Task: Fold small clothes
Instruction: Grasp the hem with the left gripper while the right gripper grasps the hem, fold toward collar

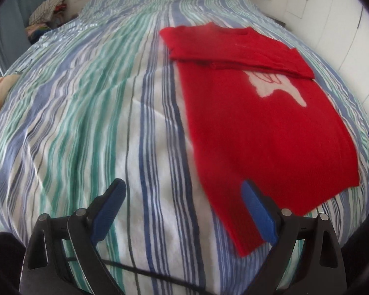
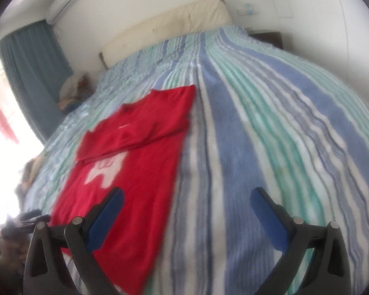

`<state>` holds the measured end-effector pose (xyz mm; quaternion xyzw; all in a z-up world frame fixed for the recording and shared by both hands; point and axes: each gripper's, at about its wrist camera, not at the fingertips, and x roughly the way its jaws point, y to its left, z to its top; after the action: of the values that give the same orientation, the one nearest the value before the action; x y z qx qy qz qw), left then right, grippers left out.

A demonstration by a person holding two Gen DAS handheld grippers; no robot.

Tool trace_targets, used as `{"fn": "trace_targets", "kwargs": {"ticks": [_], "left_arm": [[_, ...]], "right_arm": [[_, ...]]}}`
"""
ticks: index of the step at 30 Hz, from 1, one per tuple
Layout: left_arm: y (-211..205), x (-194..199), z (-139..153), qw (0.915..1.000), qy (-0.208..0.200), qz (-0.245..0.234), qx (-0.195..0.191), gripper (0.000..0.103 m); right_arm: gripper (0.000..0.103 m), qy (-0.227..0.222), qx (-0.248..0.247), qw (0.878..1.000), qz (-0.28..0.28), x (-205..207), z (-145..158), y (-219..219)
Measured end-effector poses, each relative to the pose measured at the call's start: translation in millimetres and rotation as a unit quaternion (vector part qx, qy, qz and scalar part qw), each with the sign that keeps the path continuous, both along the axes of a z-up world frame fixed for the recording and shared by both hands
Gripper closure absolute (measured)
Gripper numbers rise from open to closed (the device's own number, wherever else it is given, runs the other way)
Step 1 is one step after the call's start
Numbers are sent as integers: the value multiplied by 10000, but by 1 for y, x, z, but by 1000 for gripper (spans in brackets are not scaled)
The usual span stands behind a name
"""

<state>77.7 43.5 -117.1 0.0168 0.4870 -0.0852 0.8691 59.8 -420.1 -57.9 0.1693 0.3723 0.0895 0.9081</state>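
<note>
Left tongs (image 1: 184, 196) agape; red sweater (image 1: 258, 135) hem blurred, sleeves folded.

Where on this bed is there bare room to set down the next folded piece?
Widest bare patch: the striped bedspread left of the red shirt, from the left gripper up toward the headboard. Also bare: the bedspread right of the shirt in the right wrist view. Crowded: the clothes pile at the far left corner.
</note>
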Motion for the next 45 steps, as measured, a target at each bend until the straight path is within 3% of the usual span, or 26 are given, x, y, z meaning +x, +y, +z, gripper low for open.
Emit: {"fn": "trace_targets", "kwargs": {"ticks": [2, 5, 7, 9, 12, 13, 14, 15, 16, 17, 20, 24, 27, 31, 34, 36, 38, 43, 45], "left_arm": [[-7, -7, -7, 9994, 221, -200, -167, 8], [-14, -13, -15, 9985, 354, -285, -307, 16], [-16, -14, -15, 9983, 348, -279, -386, 22], [-14, -13, -11, 9960, 436, -304, -716, 33], [-14, -10, -11, 9901, 614, -412, -1190, 46], [-16, -8, -13, 9897, 669, -405, -1195, 57], [-17, -6, -15, 9903, 695, -377, -1144, 77], [-18, -5, -17, 9902, 746, -355, -1126, 89], [-18, -3, -18, 9883, 817, -329, -1249, 97], [-14, -4, -17, 9872, 819, -252, -1345, 97], [-4, -6, -1, 9864, 688, -174, -1485, 98], [18, 23, 28, 9725, 596, 35, -2251, 98], [25, 74, 53, 9627, 355, 190, -2675, 98], [25, 166, 63, 9571, 297, 434, -2850, 98], [17, 232, 55, 9586, 504, 676, -2720, 98], [6, 268, 50, 9651, 552, 729, -2453, 98], [2, 299, 41, 9673, 674, 823, -2304, 98], [-8, 347, 16, 9697, 896, 944, -2065, 96], [-9, 359, 11, 9708, 908, 1060, -1952, 87]], "right_arm": [[10, 426, 510, 9960, 604, -15, -6, 21], [24, 1023, 457, 9881, 1053, -28, -27, 48], [26, 1255, 347, 9852, 1118, -31, -44, 57], [30, 1473, 391, 9829, 1038, -28, -60, 58], [31, 1557, 760, 9806, 912, -24, -73, 56], [35, 1552, 851, 9799, 925, -22, -76, 57], [45, 1536, 934, 9789, 976, -22, -78, 59], [53, 1541, 975, 9778, 1037, -20, -80, 62], [74, 1581, 922, 9773, 1067, -18, -82, 65], [98, 1606, 782, 9787, 1008, -18, -84, 68], [98, 1537, 850, 9810, 825, -20, -77, 61], [98, 1142, 1329, 9824, 642, -13, -44, 38], [99, 679, 1514, 9840, 643, 20, -13, 31], [99, 119, 1554, 9870, 403, 96, 19, 24], [99, 30, 1632, 9865, 130, 171, 23, 19], [99, 126, 1668, 9859, 4, 217, 18, 17], [99, 251, 1454, 9890, -86, 256, 12, 19], [99, 589, 1267, 9895, -367, 325, -15, 11], [98, 665, 1447, 9864, -399, 344, -28, 9]]}}
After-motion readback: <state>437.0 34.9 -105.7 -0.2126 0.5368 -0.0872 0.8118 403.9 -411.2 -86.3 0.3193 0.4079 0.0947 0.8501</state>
